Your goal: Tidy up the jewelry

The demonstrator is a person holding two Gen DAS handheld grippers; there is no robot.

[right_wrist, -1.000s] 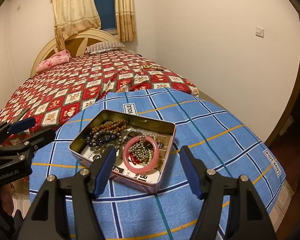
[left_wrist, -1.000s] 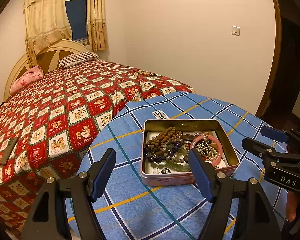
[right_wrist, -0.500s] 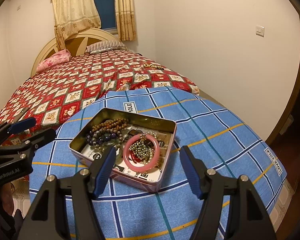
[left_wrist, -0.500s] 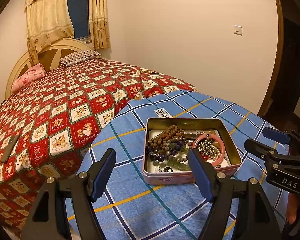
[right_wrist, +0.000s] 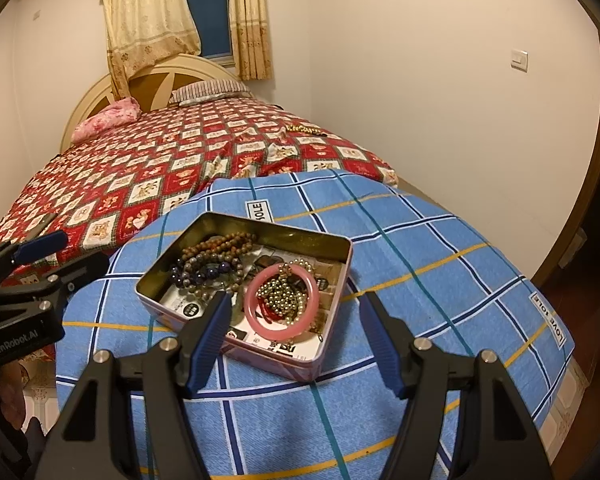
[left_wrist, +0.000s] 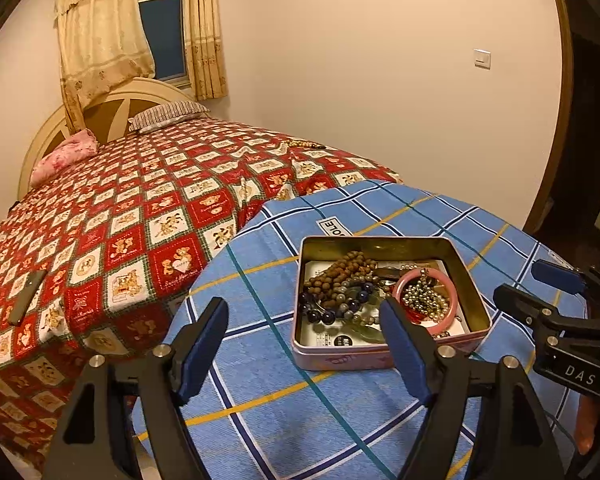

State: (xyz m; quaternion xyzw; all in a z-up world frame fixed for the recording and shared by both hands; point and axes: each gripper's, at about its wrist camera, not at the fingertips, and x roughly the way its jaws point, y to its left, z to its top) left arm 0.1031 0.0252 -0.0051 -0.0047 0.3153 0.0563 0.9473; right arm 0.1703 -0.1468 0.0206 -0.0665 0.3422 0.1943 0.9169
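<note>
Both grippers wide open, gripping nothing. Left gripper (left_wrist: 304, 344) hovering near side of tin (left_wrist: 384, 360), its right finger overlapping the tin's front edge; right gripper (right_wrist: 296, 340) likewise hanging just short of tin (right_wrist: 328, 344). Jewelry piled loose inside, just ahead of both: wooden beads (left_wrist: 342, 272), dark beads (left_wrist: 336, 304), pink bangle (right_wrist: 281, 307) ringing a gold chain (right_wrist: 286, 294). Tin centred on blue checked tabletop (left_wrist: 284, 376), probably so both grippers can reach it. Fits either sorting about to start or items already gathered in. One more strand lying far ahead on bed (right_wrist: 304, 129).
</note>
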